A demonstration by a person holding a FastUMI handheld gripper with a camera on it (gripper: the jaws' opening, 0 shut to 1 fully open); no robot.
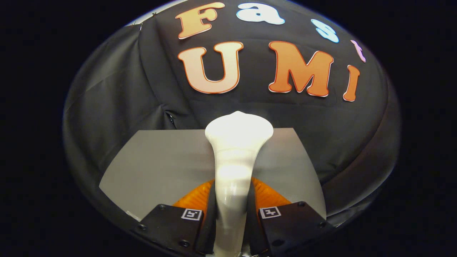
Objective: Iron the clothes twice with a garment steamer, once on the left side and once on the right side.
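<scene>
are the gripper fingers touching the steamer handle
Touching: in the gripper view both fingers press against the white steamer handle, which runs between them with no gap on either side.

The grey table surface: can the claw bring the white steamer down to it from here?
Probably yes: the claw grips the white plastic steamer, and nothing lies on the grey table surface ahead.
</scene>
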